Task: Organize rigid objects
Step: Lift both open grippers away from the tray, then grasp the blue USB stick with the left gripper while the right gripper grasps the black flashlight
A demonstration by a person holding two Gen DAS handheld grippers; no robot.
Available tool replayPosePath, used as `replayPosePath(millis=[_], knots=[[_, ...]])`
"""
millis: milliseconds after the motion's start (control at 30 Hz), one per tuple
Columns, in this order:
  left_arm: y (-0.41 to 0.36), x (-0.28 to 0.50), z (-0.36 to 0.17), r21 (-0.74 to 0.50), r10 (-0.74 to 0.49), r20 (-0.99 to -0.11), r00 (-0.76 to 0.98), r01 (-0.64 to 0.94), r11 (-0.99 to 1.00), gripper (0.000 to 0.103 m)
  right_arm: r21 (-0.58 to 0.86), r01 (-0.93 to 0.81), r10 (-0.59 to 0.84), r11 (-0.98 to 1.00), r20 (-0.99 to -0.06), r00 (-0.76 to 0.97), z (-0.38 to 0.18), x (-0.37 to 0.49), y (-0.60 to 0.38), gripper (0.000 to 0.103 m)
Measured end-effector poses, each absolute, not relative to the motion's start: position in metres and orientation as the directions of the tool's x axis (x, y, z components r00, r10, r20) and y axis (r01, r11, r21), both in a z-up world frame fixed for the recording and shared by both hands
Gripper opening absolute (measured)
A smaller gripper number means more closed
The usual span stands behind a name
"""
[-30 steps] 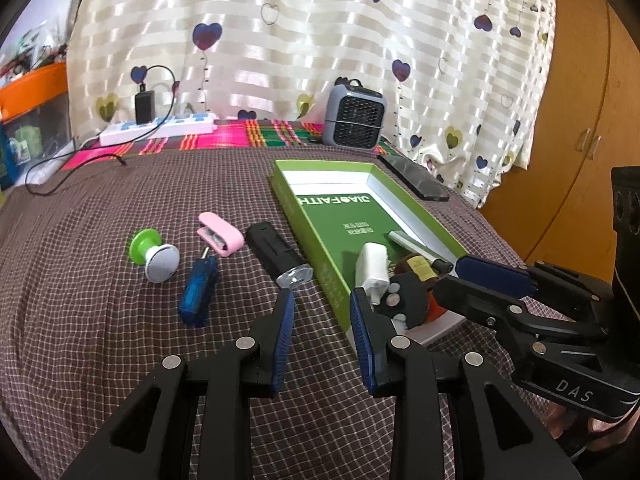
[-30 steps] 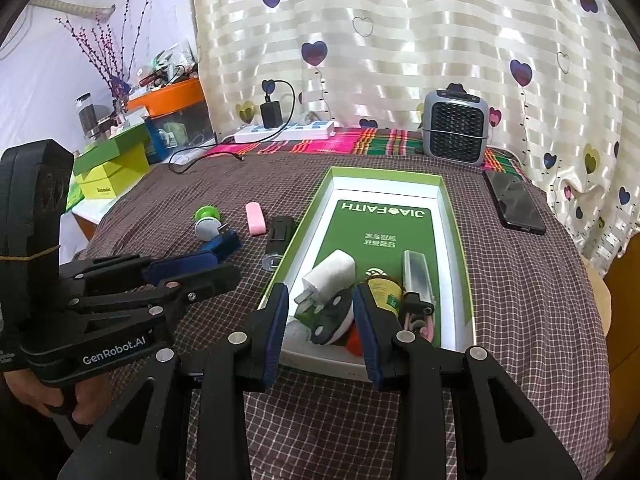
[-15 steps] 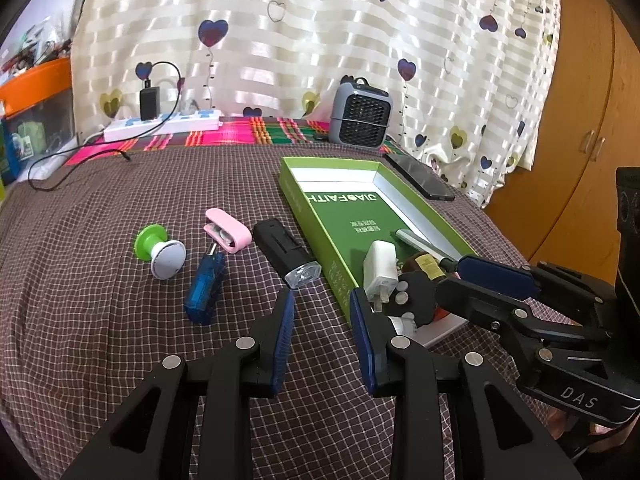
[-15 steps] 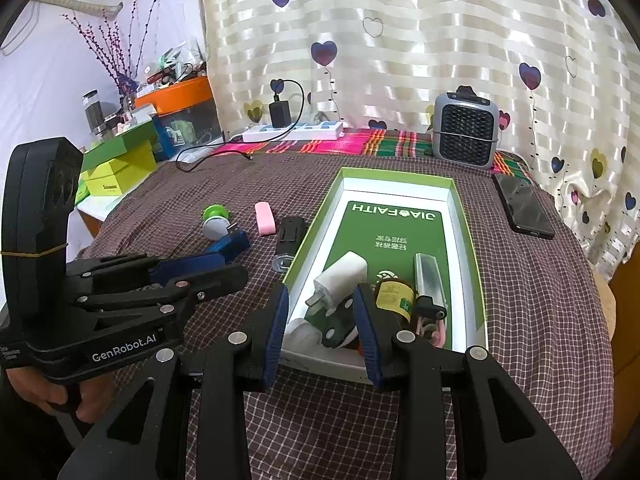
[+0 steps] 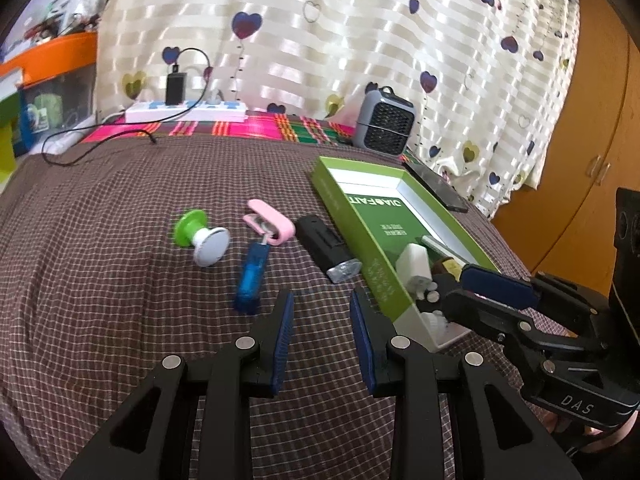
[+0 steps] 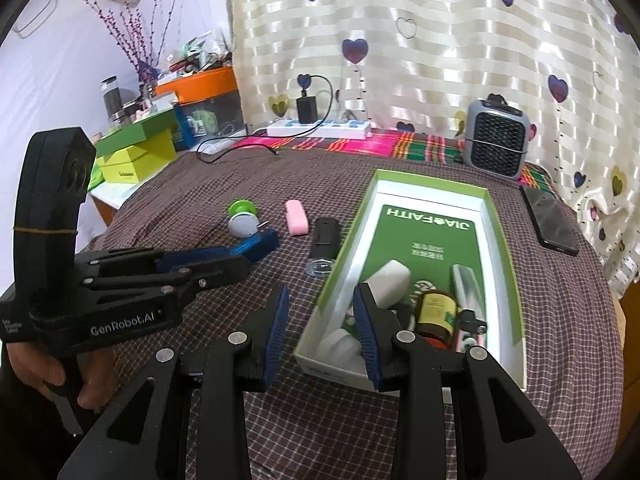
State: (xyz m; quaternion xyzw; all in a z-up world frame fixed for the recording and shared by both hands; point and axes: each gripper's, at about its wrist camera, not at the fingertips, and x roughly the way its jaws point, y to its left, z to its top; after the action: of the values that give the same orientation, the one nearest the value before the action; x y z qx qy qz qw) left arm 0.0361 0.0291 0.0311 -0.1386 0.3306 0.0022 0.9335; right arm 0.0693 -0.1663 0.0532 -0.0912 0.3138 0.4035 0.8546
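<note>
Checked brown cloth covers the tabletop (image 6: 540, 320) beneath us. Our left hand-held gripper (image 5: 320, 312) and right hand-held gripper (image 6: 320, 316) gape half-wide, holding nothing. Just beyond, the green box (image 6: 502, 264) contains a white charger (image 6: 390, 282), a brown bottle (image 6: 436, 312) and a silver bar (image 6: 466, 286).

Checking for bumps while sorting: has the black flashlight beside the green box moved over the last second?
No. The black flashlight lies alongside the green box wall, lens end toward the camera, as before; only the viewpoint shifted.
</note>
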Motion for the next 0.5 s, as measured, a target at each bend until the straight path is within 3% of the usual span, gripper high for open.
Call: replayPosePath(millis=[500], knots=[[0.064, 0.053, 0.023, -0.226, -0.011, -0.654, 0.756, -0.182, 0.957, 0.036, 0.112, -0.776, 0.653, 0.621, -0.621, 0.433, 0.050, 0.069, -0.155, 0.035]])
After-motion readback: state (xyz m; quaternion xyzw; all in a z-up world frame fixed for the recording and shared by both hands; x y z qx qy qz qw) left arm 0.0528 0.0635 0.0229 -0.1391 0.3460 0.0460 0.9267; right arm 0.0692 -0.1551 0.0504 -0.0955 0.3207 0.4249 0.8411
